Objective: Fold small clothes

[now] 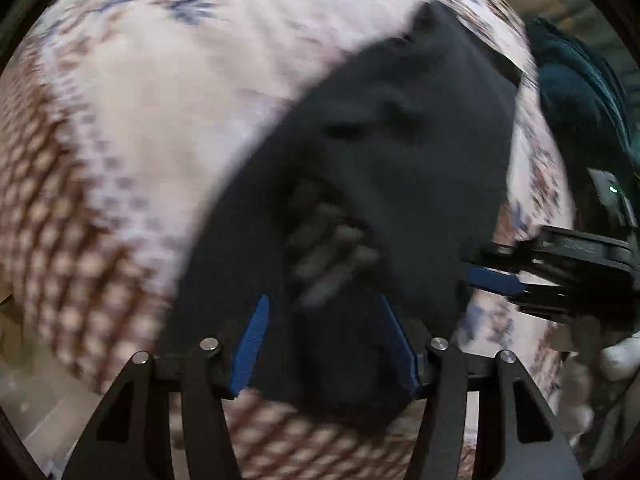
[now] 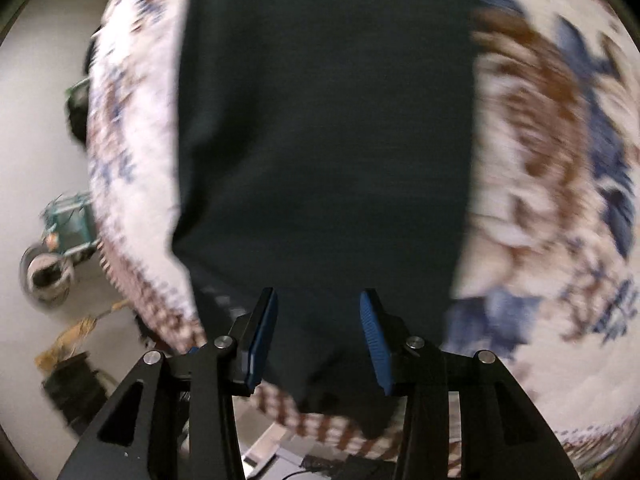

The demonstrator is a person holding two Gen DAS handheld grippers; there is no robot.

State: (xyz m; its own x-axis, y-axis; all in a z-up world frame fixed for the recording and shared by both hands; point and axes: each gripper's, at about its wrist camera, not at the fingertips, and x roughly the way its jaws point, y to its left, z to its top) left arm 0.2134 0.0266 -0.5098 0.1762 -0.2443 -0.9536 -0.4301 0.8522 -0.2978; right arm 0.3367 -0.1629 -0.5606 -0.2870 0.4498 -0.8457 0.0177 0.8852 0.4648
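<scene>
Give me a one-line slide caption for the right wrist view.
Right gripper open above a dark garment spread on a patterned cloth.

Looking steeply down from each wrist, close over a dark garment (image 1: 360,140) on a patterned cloth (image 1: 140,120); shared by both: that garment (image 2: 320,140) and cloth (image 2: 540,160), the right gripper (image 1: 496,280) at three o'clock from the left wrist.

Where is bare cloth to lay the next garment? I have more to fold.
Bare patterned cloth lies beyond the dark garment, toward the left wrist view's upper left. It is crowded on the view's right, where the right gripper reaches in beside the garment.
</scene>
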